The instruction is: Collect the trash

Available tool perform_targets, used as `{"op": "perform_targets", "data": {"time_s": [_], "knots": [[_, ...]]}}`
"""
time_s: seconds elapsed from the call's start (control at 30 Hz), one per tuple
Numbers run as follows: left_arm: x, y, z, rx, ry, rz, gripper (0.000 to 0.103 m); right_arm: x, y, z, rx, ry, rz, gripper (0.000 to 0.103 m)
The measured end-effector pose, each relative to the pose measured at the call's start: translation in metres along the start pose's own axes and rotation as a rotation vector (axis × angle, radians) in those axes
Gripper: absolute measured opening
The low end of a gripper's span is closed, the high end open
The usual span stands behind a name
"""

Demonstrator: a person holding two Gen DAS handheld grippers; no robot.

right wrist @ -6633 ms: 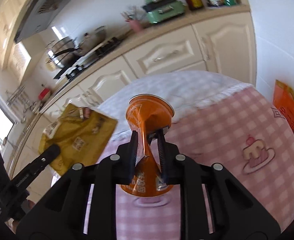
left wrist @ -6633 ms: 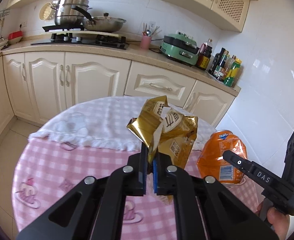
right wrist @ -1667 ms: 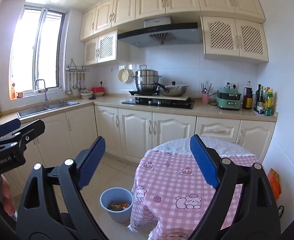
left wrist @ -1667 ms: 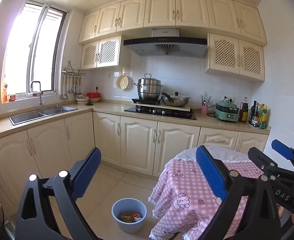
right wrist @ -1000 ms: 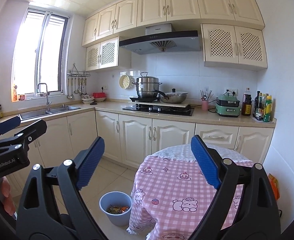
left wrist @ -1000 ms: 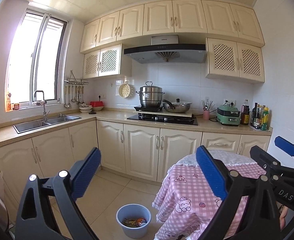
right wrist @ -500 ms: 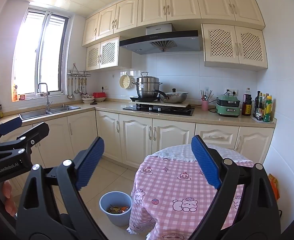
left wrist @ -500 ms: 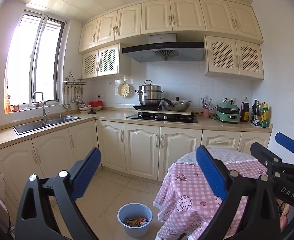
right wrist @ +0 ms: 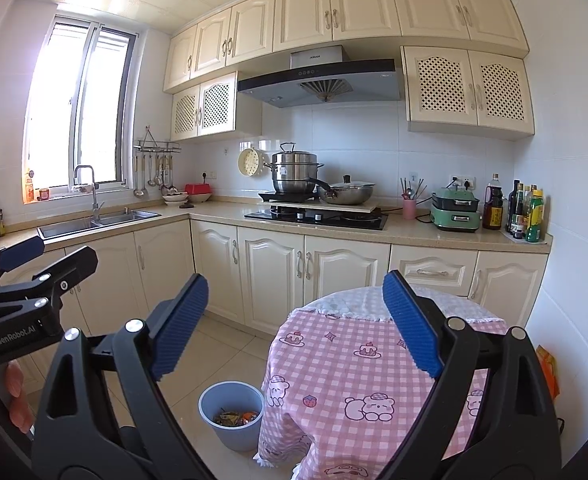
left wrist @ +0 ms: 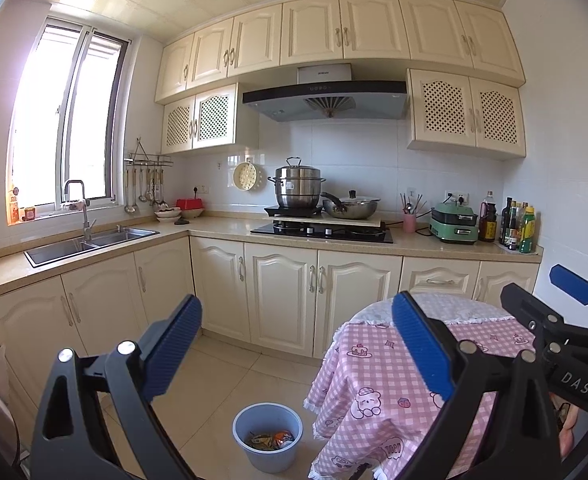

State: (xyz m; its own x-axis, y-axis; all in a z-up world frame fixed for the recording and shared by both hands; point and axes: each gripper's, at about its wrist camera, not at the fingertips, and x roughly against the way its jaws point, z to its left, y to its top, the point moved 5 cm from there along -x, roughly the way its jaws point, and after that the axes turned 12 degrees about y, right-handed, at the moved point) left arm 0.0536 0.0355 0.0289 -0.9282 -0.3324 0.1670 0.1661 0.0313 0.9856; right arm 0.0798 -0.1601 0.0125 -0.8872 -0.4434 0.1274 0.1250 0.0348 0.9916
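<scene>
A blue bin (left wrist: 267, 436) stands on the floor left of the round table; gold and orange wrappers (left wrist: 270, 439) lie inside it. It also shows in the right wrist view (right wrist: 231, 414) with the wrappers (right wrist: 235, 417). My left gripper (left wrist: 296, 354) is open wide and empty, held well back from the bin. My right gripper (right wrist: 296, 326) is open wide and empty too. Each gripper shows at the edge of the other's view: the right one (left wrist: 566, 320), the left one (right wrist: 21, 280).
A round table with a pink checked cloth (right wrist: 374, 372) stands right of the bin. Cream cabinets (left wrist: 277, 300) and a counter with a sink (left wrist: 89, 240), hob (left wrist: 322, 232) and bottles (left wrist: 518, 224) line the back. Tiled floor (left wrist: 221, 384) lies ahead.
Since 6.6 s ago both grippers have let go of the gold bag and the orange wrapper, which now lie in the bin, and pulled back. In the last second the views barely shift.
</scene>
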Motion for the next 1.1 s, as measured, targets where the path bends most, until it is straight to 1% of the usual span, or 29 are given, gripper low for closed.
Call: {"op": "perform_targets", "data": {"time_s": [1.1], "knots": [[-0.0019,-0.0050,-0.0050,0.003,-0.005,0.014,0.094,0.0000,-0.0065,0.0019,0.000,0.001,0.014,0.088]]}}
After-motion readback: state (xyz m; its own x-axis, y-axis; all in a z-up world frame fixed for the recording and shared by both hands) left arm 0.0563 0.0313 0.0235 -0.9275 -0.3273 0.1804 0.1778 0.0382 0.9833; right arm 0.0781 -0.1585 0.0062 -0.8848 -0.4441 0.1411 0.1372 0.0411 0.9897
